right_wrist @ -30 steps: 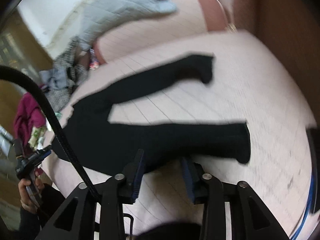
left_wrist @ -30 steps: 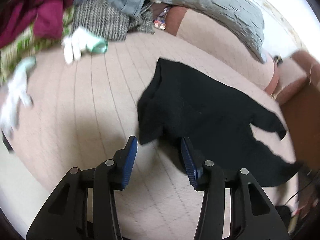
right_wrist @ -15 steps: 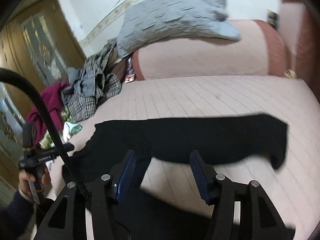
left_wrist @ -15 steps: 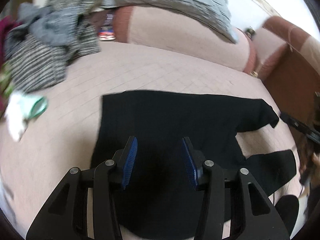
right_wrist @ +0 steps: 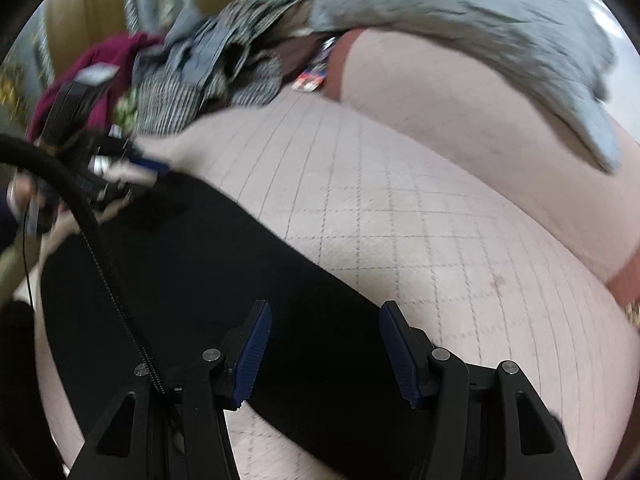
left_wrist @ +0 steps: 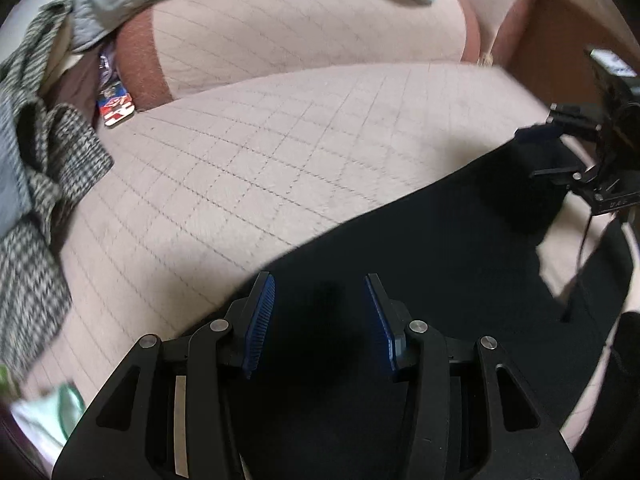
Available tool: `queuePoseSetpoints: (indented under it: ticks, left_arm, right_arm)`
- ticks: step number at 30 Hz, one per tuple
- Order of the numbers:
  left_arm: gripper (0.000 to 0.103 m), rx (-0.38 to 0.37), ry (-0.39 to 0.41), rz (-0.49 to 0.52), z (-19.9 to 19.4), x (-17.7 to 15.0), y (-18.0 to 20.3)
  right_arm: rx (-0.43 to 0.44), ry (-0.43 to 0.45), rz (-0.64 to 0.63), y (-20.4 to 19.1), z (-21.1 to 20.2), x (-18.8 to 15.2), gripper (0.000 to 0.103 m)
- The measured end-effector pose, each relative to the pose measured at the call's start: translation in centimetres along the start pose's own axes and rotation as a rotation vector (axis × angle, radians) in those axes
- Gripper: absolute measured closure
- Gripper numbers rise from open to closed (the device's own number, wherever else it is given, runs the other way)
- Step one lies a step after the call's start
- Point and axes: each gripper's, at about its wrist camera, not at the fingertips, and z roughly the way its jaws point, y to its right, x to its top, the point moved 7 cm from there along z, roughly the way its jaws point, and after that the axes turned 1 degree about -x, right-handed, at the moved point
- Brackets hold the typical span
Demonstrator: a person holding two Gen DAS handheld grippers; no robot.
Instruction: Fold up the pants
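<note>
Black pants (left_wrist: 400, 248) on quilt (left_wrist: 280, 152) | clothes heap (right_wrist: 208, 68) beyond

A grey quilted blanket (right_wrist: 480, 12) drapes over the pink sofa's (left_wrist: 320, 152) backrest; checked and maroon clothes (right_wrist: 216, 68) are piled nearby.

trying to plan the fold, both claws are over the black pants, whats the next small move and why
Probably lower both claws onto the pants' near edge and pinch it. The left claw and right claw both stand open above the fabric with nothing between the pads, and the pants lie flat on the pink bed, not yet folded.
</note>
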Motion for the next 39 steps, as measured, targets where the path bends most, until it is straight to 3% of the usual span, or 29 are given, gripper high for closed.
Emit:
queuePoseSetpoints:
  ticks: [8, 13, 16, 18, 20, 22, 23, 24, 28, 33, 39]
  left_arm:
    - [0.058, 0.006, -0.093, 0.123, 4.1, 0.7, -0.9]
    - [0.053, -0.014, -0.102, 0.18, 5.0, 1.1, -0.7]
    - [0.052, 0.0, -0.099, 0.203, 5.3, 1.0, -0.4]
    - [0.057, 0.018, -0.088, 0.219, 5.3, 1.0, -0.2]
    - [0.077, -0.019, -0.08, 0.196, 5.2, 0.7, 0.4]
    - [0.086, 0.011, -0.052, 0.199, 4.9, 0.5, 0.9]
    - [0.095, 0.018, -0.043, 0.19, 4.6, 0.3, 1.2]
    - [0.097, 0.03, -0.036, 0.175, 4.1, 0.1, 1.3]
    - [0.098, 0.065, 0.05, 0.146, 0.3, -0.6, 2.7]
    - [0.098, 0.051, 0.207, 0.147, -8.2, -2.9, 6.6]
    - [0.098, -0.044, 0.237, 0.057, -12.8, -9.7, 10.5]
  right_arm:
    - [0.012, -0.092, -0.098, 0.4, 4.2, 0.4, 0.049]
    - [0.034, -0.172, -0.128, 0.8, 6.6, -0.2, 0.048]
    - [0.068, -0.164, -0.097, 1.2, 7.2, 0.0, 0.049]
    - [0.085, -0.145, -0.087, 1.0, 7.2, 0.2, 0.061]
    - [0.077, -0.132, -0.109, 0.3, 7.0, 0.2, 0.083]
    - [0.015, -0.12, -0.144, -0.3, 6.5, 0.3, 0.097]
    - [-0.007, -0.112, -0.153, -0.5, 6.1, 0.3, 0.098]
    - [-0.024, -0.098, -0.155, -0.8, 5.5, 0.3, 0.098]
    - [-0.081, -0.013, -0.149, -2.2, 0.8, 0.7, 0.098]
    - [-0.135, 0.068, -0.195, -6.1, -6.2, -0.7, 0.098]
    - [-0.058, 0.111, -0.184, -12.5, -12.4, -6.2, 0.098]
